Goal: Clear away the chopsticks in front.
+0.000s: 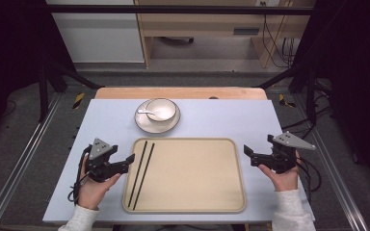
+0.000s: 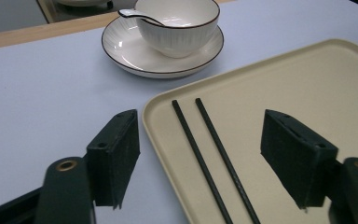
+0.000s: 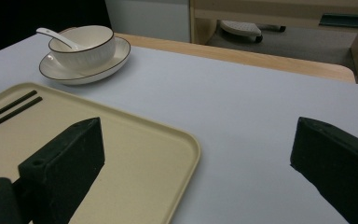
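Two hands hold two grippers at a table with a tray and a bowl.

The left gripper [image 1: 131, 158] sits by the tray's left edge, its jaws wide apart and holding nothing. The right gripper [image 1: 247, 152] sits by the tray's right edge, its jaws also wide apart and holding nothing. Two black chopsticks [image 1: 142, 173] lie side by side on the left part of the tan tray [image 1: 197, 178]. Behind the tray, a white bowl [image 1: 161, 109] with a spoon [image 1: 145, 112] in it stands on a plate [image 1: 144, 124].

No readable text, no labels, no brand marks, no numbers on any surface in view
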The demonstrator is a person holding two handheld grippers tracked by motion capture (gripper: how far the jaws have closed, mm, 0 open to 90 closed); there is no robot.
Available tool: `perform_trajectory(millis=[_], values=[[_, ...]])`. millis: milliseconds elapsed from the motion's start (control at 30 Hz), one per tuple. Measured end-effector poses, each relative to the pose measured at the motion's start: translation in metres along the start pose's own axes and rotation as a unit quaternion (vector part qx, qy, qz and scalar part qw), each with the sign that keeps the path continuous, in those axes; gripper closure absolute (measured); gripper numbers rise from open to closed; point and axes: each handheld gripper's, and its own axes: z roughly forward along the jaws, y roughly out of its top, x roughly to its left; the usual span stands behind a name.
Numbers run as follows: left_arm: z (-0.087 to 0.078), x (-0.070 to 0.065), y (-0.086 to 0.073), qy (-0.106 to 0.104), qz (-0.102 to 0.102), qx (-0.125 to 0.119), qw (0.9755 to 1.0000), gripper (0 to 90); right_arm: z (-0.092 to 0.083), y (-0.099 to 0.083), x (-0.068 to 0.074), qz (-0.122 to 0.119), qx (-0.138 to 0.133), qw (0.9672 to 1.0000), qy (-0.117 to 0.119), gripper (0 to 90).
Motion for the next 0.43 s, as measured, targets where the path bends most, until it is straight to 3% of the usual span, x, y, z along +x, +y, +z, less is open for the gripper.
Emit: perform_trajectory(millis=[200,300,367,433], values=[[0.002,0.021,-0.005,-0.013,-0.013,-0.009,0.9998,15.7,0.001,-0.004,-0.004,0.004,0.006,1.0000,-0.004,2.7],[0.003,0.030,-0.008,-0.003,-0.017,-0.005,0.9998,13.5,0.003,-0.006,-0.005,0.003,0.011,0.9999,-0.008,2.6],[0.003,0.034,-0.010,0.017,0.004,0.004,0.9998,12.8,0.004,-0.007,-0.006,0.006,0.012,0.9999,-0.008,2.5],[0.003,0.038,-0.011,0.026,0.001,0.007,0.9996,12.4,0.004,-0.007,-0.008,0.007,0.012,0.9999,-0.010,2.5]])
